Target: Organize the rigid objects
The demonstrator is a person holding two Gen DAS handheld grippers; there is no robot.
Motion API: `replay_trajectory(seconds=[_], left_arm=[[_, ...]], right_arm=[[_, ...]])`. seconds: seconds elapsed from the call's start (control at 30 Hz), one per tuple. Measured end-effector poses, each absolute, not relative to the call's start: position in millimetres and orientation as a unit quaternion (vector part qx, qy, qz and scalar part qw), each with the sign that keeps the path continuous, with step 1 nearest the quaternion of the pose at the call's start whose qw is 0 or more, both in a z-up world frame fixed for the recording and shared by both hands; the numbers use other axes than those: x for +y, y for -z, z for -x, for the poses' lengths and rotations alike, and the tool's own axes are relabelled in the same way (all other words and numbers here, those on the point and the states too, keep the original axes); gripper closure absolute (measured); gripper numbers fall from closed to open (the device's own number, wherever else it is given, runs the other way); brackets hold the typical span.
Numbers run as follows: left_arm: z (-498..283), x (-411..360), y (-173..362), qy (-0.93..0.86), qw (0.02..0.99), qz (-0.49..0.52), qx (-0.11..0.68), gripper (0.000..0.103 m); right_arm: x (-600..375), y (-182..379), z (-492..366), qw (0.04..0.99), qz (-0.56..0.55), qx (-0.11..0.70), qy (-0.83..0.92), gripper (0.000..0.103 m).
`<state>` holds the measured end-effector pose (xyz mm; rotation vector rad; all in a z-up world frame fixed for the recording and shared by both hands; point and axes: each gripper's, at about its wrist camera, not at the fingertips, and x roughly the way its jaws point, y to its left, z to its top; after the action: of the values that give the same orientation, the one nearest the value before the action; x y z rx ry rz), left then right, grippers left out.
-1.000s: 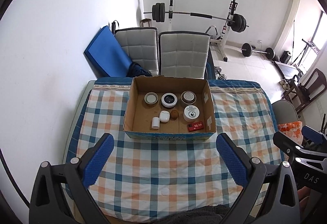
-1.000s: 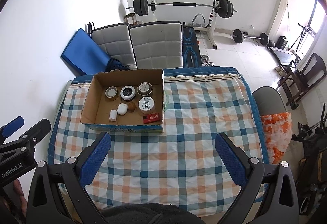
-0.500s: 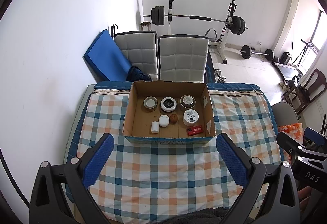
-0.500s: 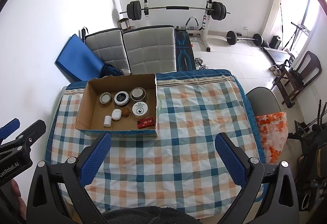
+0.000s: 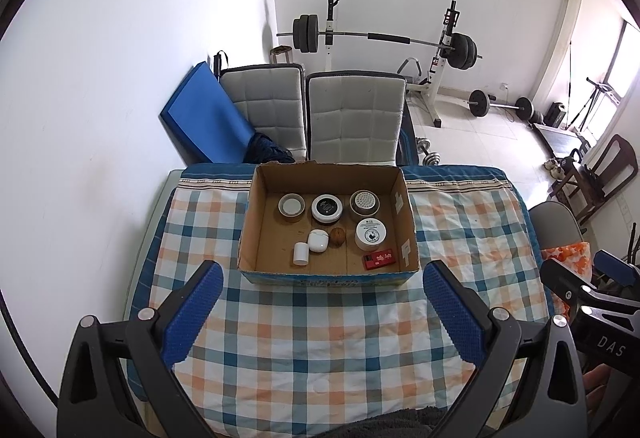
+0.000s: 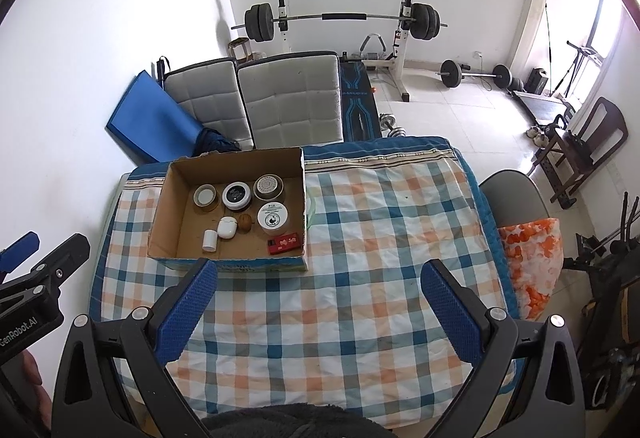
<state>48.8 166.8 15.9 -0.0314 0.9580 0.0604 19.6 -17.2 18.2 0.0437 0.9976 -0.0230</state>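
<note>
An open cardboard box (image 5: 256,198) (image 6: 164,198) sits on the checked tablecloth (image 5: 320,322) at the far side of the table. Inside it lie three round jars at the back, a white tin (image 5: 371,233) (image 6: 273,216), a small white bottle (image 5: 301,252), a white earbud case (image 5: 318,239), a brown nut-like ball (image 5: 337,237) and a red pack (image 5: 379,258) (image 6: 284,238). My left gripper (image 5: 322,308) is open and empty, high above the near part of the table. My right gripper (image 6: 320,306) is likewise open and empty, to the right of the box.
Two grey padded chairs (image 5: 352,114) and a blue mat (image 5: 204,118) stand behind the table. A barbell rack (image 6: 340,18) is at the back wall. An orange-white bag (image 6: 528,258) hangs by the table's right edge, next to a grey chair (image 6: 512,194).
Both grippers have risen and pulled back, so the table and box look smaller and more of the room shows. Nothing in the box has moved.
</note>
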Motion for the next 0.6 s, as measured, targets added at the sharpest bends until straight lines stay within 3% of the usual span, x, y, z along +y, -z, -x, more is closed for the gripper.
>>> replay_trajectory(seconds=[0.6], left_arm=[[-50.5,165.5,-16.4,-0.026,0.887,0.014,0.461,0.000]], right_arm=[[-16.4,-19.8,-19.2,0.881,-0.018,0.473,0.017,0.000]])
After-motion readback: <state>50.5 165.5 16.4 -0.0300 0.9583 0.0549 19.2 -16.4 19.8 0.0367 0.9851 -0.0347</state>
